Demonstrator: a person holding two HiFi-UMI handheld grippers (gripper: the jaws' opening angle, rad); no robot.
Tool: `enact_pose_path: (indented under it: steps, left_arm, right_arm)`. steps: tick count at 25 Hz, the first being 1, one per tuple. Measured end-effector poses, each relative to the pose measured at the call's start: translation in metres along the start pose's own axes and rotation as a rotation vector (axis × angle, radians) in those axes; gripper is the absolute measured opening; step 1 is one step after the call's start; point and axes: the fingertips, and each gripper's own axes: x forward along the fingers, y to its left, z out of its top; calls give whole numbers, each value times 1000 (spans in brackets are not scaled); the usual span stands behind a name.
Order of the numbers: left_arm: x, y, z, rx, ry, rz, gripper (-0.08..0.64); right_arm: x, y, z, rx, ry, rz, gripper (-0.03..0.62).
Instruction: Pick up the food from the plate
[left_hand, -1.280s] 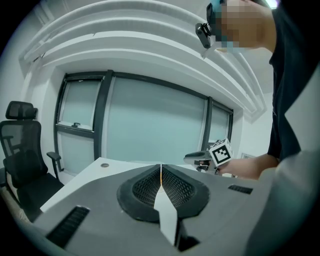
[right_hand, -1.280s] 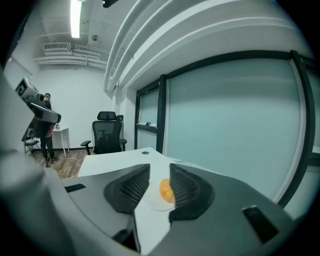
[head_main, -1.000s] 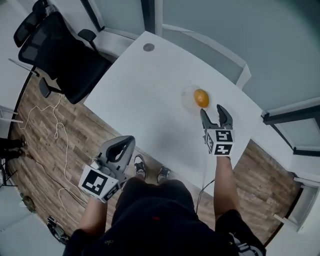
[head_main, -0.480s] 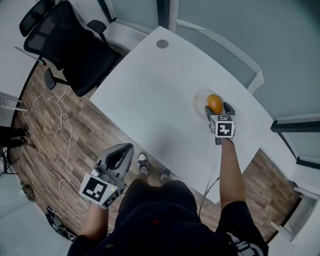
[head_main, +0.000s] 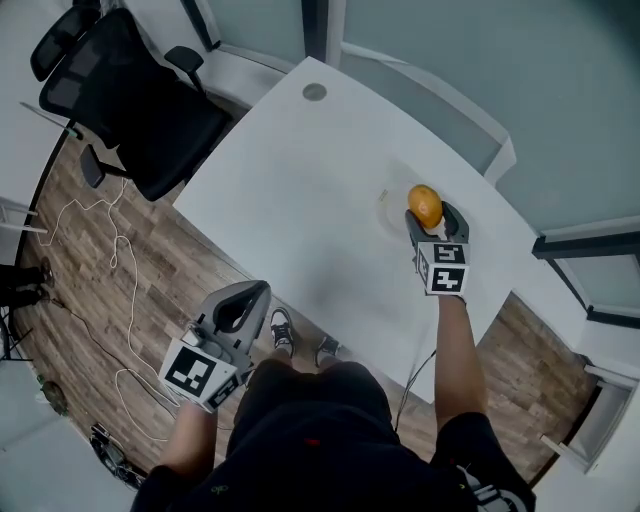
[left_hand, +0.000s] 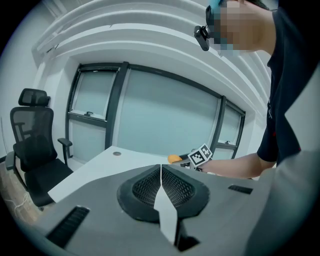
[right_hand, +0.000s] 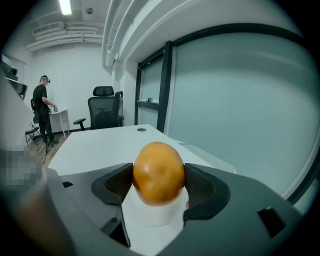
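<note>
Food (right_hand: 158, 172), round and orange, is seen between the pads (right_hand: 120, 182) of the right gripper (head_main: 433, 222). The jaws are set wide and are closing on it, and both of its sides are touched by the pads. It is held directly over the white plate (right_hand: 150, 216) near the far right edge of the table (head_main: 300, 190); whether the plate is touched cannot be told. The left gripper (left_hand: 161, 175) is held low, off the table's near edge, its jaws pressed together with nothing between them.
</note>
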Motion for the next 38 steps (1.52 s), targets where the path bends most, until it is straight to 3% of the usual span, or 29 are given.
enact_pose_path:
  steps: [10, 17, 27, 38]
  left_arm:
    - [-17, -18, 36, 64, -77, -81, 26]
    - [-30, -28, 77, 104, -175, -145, 26]
    - [-42, -50, 120, 165, -277, -251, 26]
    - [-52, -68, 119, 188, -279, -326, 26]
  right_arm:
    - [-128, 42, 105, 97, -302, -6, 340]
    - [-218, 61, 152, 77, -417, -49, 339]
    - [-301, 77, 178, 36, -525, -147, 339]
    - [-323, 86, 176, 32, -515, -209, 341]
